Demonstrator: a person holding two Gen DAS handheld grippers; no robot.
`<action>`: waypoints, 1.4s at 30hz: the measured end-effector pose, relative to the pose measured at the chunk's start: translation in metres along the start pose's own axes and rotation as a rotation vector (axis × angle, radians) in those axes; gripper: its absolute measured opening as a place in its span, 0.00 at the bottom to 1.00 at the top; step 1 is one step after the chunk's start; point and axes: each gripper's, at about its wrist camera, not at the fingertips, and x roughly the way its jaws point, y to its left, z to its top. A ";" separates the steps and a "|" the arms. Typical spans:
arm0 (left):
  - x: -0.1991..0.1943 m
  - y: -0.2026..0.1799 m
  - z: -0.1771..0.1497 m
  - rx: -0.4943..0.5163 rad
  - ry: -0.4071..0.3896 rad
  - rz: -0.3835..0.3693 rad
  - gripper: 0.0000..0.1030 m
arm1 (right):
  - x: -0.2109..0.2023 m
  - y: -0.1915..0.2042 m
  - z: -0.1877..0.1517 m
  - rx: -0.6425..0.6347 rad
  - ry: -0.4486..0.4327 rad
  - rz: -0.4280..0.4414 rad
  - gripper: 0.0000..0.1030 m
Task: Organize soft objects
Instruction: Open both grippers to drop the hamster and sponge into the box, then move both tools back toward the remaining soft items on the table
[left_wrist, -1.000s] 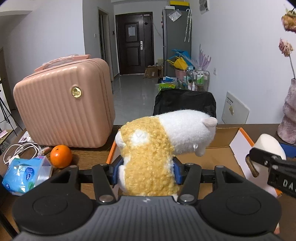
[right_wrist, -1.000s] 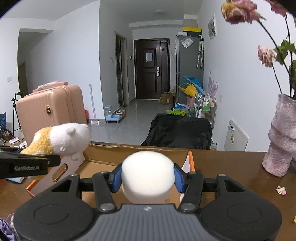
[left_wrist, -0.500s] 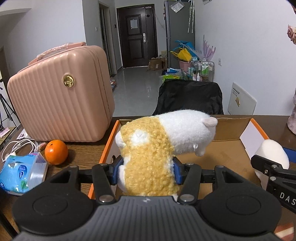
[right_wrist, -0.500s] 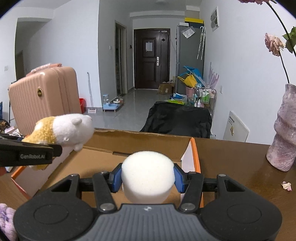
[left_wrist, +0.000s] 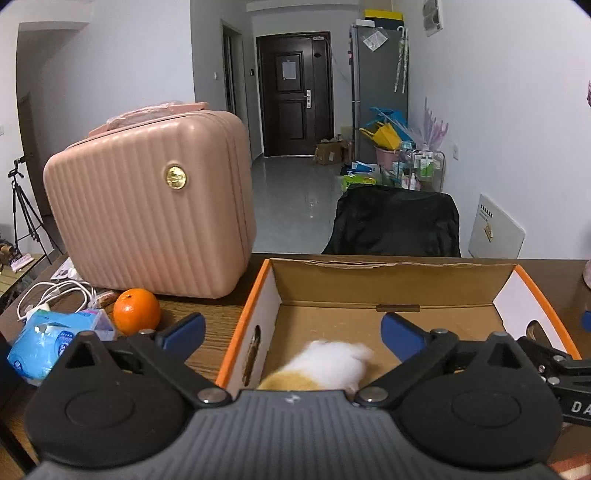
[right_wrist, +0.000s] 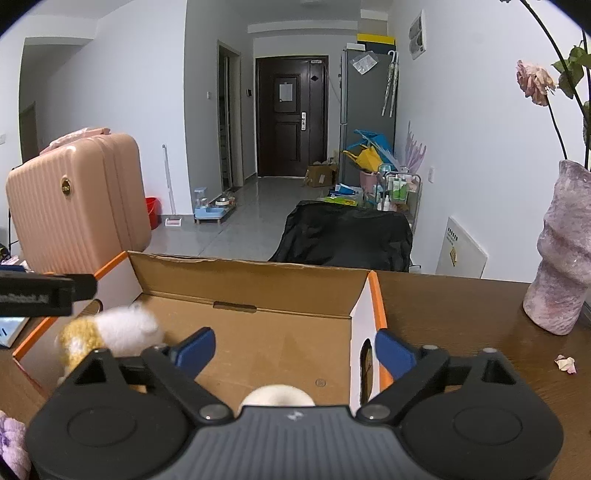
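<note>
1. A lived-in home: a wooden table (right_wrist: 461, 306) faces a tiled hallway ending in a dark front door (right_wrist: 290, 116)
2. A grey fridge (right_wrist: 365, 110), pet feeder (right_wrist: 208, 206), broom (right_wrist: 170, 188) and cluttered cart (right_wrist: 397, 188) line the hall
3. On the table are a pink suitcase (left_wrist: 151, 206), orange (left_wrist: 136, 316), tissues (left_wrist: 48, 338) and vase (right_wrist: 563, 247)

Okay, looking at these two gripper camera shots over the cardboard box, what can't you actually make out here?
- Plush toy: blurred in both views; left wrist view hides its lower half behind the left gripper body, so whether it has landed in the cardboard box is unclear.
- White foam piece: right wrist view shows only its top, behind the right gripper body.
- Purple item: cut off by the right wrist view's left edge.
</note>
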 end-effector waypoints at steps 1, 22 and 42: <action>0.000 0.002 0.001 -0.001 0.001 -0.003 1.00 | -0.001 -0.001 0.000 0.004 -0.001 0.000 1.00; -0.040 0.028 -0.010 -0.056 -0.015 -0.029 1.00 | -0.038 0.006 -0.001 -0.005 -0.056 0.006 1.00; -0.132 0.053 -0.056 -0.057 -0.063 -0.090 1.00 | -0.133 0.021 -0.039 -0.021 -0.125 -0.003 1.00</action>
